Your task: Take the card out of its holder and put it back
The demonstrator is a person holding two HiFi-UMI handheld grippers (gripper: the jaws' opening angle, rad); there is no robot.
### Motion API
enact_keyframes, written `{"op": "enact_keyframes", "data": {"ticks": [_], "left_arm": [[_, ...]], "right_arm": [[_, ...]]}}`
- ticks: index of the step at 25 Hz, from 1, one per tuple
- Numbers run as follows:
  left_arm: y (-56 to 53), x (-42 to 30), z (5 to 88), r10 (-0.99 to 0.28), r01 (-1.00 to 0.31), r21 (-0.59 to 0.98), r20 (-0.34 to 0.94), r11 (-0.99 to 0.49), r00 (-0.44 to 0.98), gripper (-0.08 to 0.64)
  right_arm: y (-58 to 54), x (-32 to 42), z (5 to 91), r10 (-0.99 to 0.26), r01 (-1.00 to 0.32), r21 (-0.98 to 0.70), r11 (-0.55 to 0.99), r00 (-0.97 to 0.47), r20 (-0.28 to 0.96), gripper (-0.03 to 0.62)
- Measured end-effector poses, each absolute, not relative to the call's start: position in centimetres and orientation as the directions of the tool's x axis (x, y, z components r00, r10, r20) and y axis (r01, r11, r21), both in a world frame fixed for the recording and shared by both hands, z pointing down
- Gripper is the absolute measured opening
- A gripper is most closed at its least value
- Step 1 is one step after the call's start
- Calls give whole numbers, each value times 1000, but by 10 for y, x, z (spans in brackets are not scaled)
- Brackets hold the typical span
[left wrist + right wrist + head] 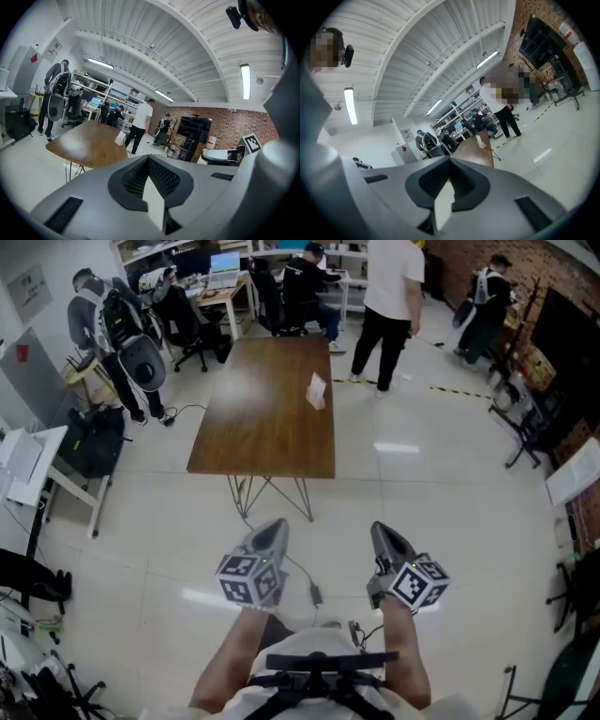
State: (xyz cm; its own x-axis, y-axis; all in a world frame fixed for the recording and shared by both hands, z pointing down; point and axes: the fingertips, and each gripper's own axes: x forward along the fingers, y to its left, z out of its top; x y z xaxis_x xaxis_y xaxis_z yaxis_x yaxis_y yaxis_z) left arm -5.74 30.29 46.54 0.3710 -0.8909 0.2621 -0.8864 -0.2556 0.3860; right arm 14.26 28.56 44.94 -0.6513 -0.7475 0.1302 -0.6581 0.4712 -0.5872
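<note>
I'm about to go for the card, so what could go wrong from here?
1. The card holder stands near the right edge of the table, toward the far end; a clumsy touch could tip it or push it off.
2. A person in a white shirt stands just beyond that end, so walking round there risks a bump.
3. The left gripper and right gripper are both shut; they must open first.

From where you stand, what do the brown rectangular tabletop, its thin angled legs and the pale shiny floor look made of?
Brown rectangular tabletop: likely wood or wood veneer, satin finish; streaky grain tone and a soft sheen.
Thin angled legs: probably bent metal rod, pale finish; very slim, in V shapes.
Pale shiny floor: hard and glossy, with bright reflected light patches; tile or coated concrete, can't tell which.
</note>
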Motion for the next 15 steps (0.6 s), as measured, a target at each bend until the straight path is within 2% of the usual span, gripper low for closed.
{"op": "enact_keyframes", "data": {"ticks": [15], "left_arm": [[346, -25, 500, -875, -905, 386, 359, -179, 326, 0]], "right_arm": [[307, 190, 490, -714, -611, -665, 429, -681, 165, 8]]}}
